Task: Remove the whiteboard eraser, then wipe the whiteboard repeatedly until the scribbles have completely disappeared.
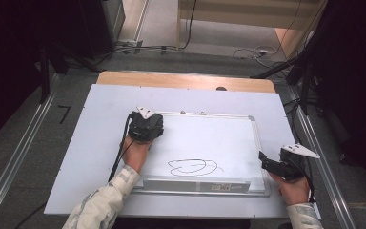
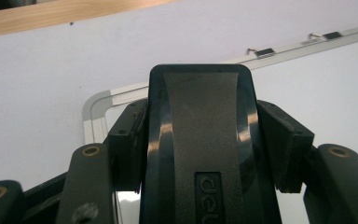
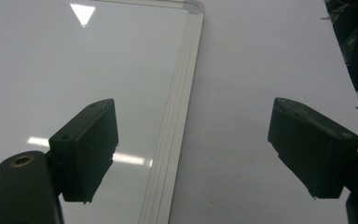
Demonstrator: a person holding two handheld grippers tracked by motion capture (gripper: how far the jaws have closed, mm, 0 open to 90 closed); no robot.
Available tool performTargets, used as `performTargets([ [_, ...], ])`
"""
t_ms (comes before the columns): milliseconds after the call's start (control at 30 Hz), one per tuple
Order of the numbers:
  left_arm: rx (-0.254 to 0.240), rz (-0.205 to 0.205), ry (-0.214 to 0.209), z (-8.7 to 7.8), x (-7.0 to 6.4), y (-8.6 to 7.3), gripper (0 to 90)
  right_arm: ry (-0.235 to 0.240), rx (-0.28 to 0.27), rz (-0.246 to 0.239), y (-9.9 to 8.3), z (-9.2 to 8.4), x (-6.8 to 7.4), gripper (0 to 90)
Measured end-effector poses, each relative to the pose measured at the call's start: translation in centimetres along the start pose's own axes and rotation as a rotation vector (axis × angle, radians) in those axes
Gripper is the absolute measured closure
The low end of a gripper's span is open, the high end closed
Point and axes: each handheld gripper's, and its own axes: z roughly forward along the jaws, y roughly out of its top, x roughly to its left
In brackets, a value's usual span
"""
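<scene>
Room: grey floor, metal rails on both sides, cables beyond the counter's far edge.
Counter (image 1: 100, 143): pale sheet over a wooden top.
Whiteboard (image 1: 228, 138): silver-framed, lying flat mid-counter, long axis running left to right, a black scribble (image 1: 193, 167) near its front edge.
Eraser (image 2: 205, 140): black block with a grey felt-like face, over the whiteboard's far-left corner, long axis pointing away from the person.
Left gripper (image 2: 209, 149): pinching the eraser by its sides.
Right gripper (image 3: 193, 149): spread wide, nothing between its pads, over the whiteboard's right edge.
</scene>
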Motion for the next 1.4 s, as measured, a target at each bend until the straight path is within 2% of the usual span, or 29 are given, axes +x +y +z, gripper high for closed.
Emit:
performTargets([
  [200,-0.005,-0.006,-0.027,-1.0,0.0,-0.5,41.0,0.001,0.001,-0.002,0.0,0.0,0.0,14.6],
  [667,-0.003,-0.023,-0.065,-1.9,-0.4,-1.4,41.1,-0.006,0.005,0.003,-0.2,-0.1,-0.1,14.6],
  [867,-0.024,-0.007,-0.089,-2.9,-0.9,-1.3,41.0,-0.008,0.005,0.005,-0.2,-0.2,-0.1,14.6],
  [1067,-0.033,-0.012,-0.098,-3.2,-1.2,-1.3,41.0,-0.004,0.006,0.000,-0.1,0.1,0.1,14.6],
  [1233,-0.031,0.022,-0.130,-3.3,-1.9,-1.5,41.0,-0.003,0.006,-0.003,0.0,0.2,0.1,14.6],
  [1400,-0.015,0.021,-0.171,-3.4,-2.7,-1.4,41.1,-0.002,0.006,-0.003,0.0,0.1,0.1,14.6],
])
